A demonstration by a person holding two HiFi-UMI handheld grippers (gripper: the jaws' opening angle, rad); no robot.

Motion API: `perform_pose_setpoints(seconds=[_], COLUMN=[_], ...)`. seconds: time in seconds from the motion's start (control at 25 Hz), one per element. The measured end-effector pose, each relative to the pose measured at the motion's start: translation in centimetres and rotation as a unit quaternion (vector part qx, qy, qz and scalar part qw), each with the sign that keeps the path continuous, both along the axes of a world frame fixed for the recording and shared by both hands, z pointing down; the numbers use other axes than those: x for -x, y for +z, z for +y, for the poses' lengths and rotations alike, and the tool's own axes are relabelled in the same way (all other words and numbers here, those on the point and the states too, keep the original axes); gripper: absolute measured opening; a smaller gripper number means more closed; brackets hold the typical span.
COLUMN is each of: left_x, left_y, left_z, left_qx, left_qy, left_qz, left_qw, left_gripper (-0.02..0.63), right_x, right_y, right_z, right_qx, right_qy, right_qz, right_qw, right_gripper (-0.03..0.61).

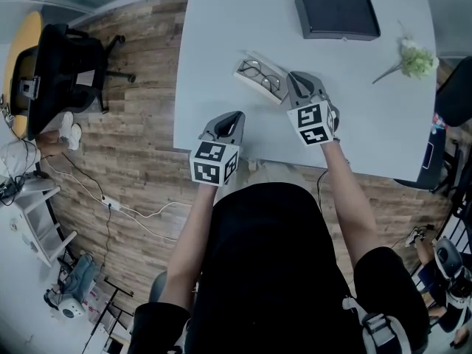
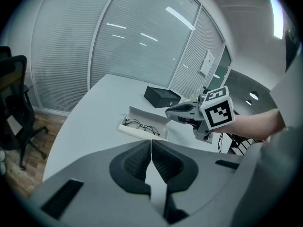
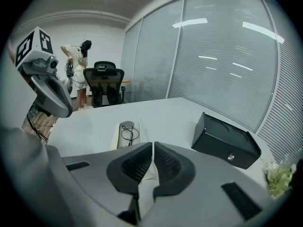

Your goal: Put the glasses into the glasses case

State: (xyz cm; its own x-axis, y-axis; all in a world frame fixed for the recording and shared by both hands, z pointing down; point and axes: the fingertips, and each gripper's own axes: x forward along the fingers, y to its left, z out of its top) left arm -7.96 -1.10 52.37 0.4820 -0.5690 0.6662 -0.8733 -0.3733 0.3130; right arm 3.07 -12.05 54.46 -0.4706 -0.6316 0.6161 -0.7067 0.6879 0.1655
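As the glasses [image 1: 262,74] already lay inside the open glasses case [image 1: 242,74] on the table [image 1: 354,109], my right gripper [image 1: 295,78] beside it and my left gripper [image 1: 234,116] nearer me were both clenched, empty; shutting the case seemed next.

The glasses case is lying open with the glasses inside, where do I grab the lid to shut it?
Probably the lid, by its free top edge around mid-length, coming from the black box side. It stands up along that long side of the case, while the glasses lie low in front.
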Motion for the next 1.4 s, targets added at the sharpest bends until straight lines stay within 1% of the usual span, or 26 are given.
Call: perform_pose_setpoints(seconds=[0.52, 0.8, 1.08, 1.4], left_x=[-1.2, -1.3, -1.1, 0.3], left_y=[0.3, 0.3, 0.6, 1.2], left_z=[0.2, 0.2, 0.7, 2.1], left_qx=[0.005, 0.006, 0.014, 0.027], left_qy=[0.006, 0.001, -0.010, -0.017], left_qz=[-0.002, -0.005, -0.008, -0.011], left_qw=[1.0000, 1.0000, 0.9998, 0.9994], left_gripper=[0.025, 0.025, 0.025, 0.025], right_x=[1.6, 1.9, 2.0, 2.9], right_y=[0.4, 1.6, 2.4, 3.3], right_z=[2.7, 3.8, 4.0, 4.3], right_qx=[0.025, 0.042, 0.053, 0.058], right_qy=[-0.010, -0.018, -0.027, -0.029], right_qz=[-0.031, -0.026, -0.027, -0.025], right_qw=[0.999, 0.999, 0.998, 0.998], right_gripper=[0.018, 0.020, 0.020, 0.020])
